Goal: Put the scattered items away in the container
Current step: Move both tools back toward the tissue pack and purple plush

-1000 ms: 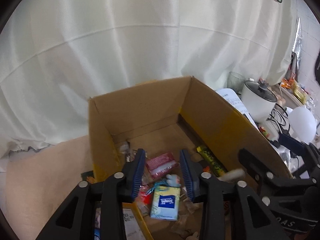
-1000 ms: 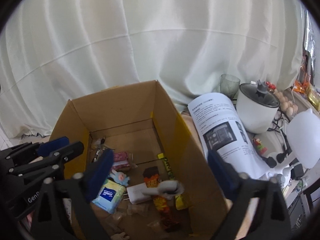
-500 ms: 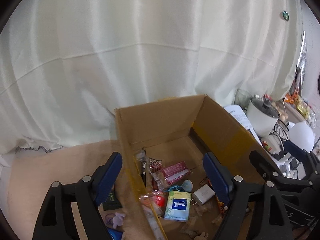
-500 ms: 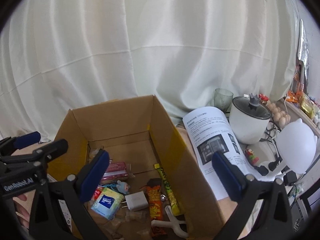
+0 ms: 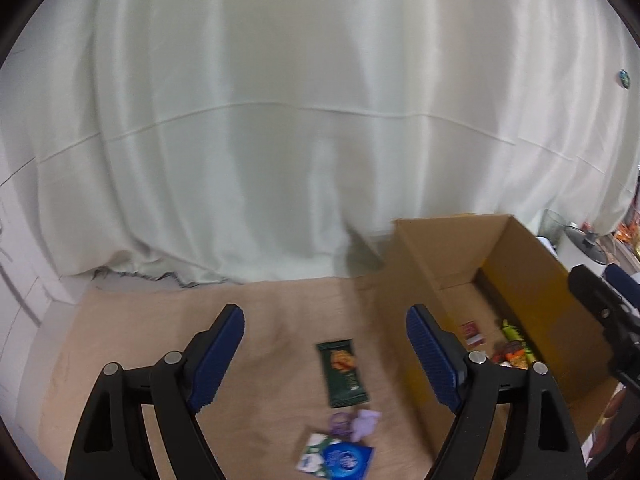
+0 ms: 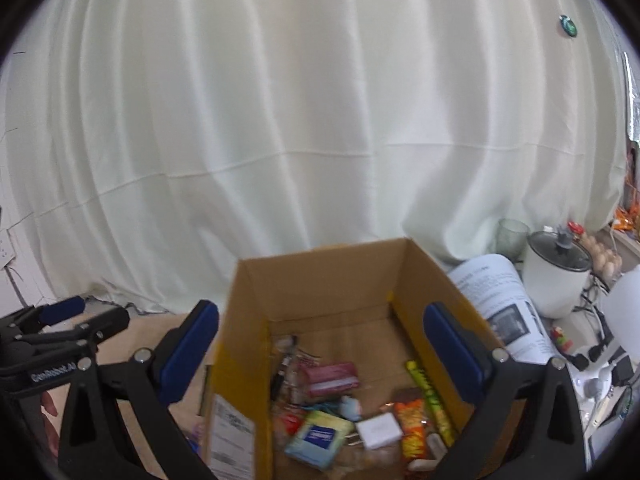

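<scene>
**Left claw lining up over the last strays on the desk**

The left claw (image 5: 324, 354) is standing wide open with nothing between its blue pads, having just been opening. It is hanging over the tan desk (image 5: 160, 328), and the dark green snack packet (image 5: 341, 372) is lying flat between its pads, farther out on the desk. Nearer the camera, a small lilac trinket (image 5: 362, 424) is sitting just beside a blue-and-white sachet (image 5: 338, 456). All three are lying outside the cardboard box (image 5: 436, 264), close to its left wall.

The right claw (image 6: 320, 354) is also gaping empty, looking into the box, where a tissue pack (image 6: 318, 438), a white charger plug (image 6: 378, 430) and several snack bars are already lying on the bottom.

The green packet is probably light, thin and crinkly, with slick film that may be slipping under a loose pinch. Lying flat, it is offering little edge; squeezing across its narrow width so the film buckles upward looks the surest hold. The lilac trinket looks soft and lumpy, so it should be taking a pinch through its middle easily. The sachet is flat too and likely needs the same across-the-width squeeze.
</scene>
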`<action>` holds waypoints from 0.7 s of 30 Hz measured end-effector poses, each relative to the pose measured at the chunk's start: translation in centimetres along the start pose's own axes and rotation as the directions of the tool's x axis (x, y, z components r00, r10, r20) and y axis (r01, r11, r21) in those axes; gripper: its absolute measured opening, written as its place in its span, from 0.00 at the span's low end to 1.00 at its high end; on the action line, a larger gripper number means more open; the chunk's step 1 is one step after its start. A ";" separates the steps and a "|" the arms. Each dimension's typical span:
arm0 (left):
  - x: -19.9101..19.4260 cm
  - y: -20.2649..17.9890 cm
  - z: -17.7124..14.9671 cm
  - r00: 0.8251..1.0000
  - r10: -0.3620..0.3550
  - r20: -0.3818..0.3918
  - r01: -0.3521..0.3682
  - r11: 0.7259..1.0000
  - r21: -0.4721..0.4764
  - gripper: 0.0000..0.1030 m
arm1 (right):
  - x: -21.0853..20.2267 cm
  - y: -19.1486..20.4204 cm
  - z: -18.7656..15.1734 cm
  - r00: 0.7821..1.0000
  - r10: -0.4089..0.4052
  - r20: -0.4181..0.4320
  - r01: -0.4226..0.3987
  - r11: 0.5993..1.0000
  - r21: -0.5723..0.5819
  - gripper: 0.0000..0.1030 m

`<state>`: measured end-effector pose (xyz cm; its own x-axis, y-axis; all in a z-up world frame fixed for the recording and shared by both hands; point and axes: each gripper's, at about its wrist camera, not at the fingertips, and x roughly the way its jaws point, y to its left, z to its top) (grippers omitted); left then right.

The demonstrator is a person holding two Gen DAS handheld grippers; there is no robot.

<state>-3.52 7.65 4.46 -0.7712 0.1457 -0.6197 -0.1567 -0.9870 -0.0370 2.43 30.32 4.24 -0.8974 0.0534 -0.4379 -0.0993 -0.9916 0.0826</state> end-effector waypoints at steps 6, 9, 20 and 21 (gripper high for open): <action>-0.2 5.9 -1.6 0.998 0.069 -0.010 -0.069 0.997 -0.042 0.81 | 0.0 6.7 0.1 0.995 0.094 0.015 -0.092 0.991 -0.092 1.00; 0.0 8.7 -2.6 0.996 0.088 -0.023 -0.089 0.994 -0.056 0.81 | 0.5 10.1 -0.5 0.990 0.138 -0.005 -0.138 0.981 -0.136 1.00; 3.4 14.2 -9.6 0.995 0.081 -0.058 -0.088 0.989 -0.120 0.81 | 5.9 17.2 -7.3 0.974 0.118 -0.192 -0.157 0.966 -0.204 1.00; 4.2 14.5 -10.2 0.993 0.085 -0.086 -0.095 0.988 -0.121 0.81 | 6.6 17.2 -7.8 0.968 0.119 -0.220 -0.163 0.967 -0.194 1.00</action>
<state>-2.69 -6.80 -6.68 -0.7258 0.0546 -0.6858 -0.0065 -0.9973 -0.0725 -1.81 12.69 -4.19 -0.7863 -0.0925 -0.6109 0.1341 -0.9907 -0.0226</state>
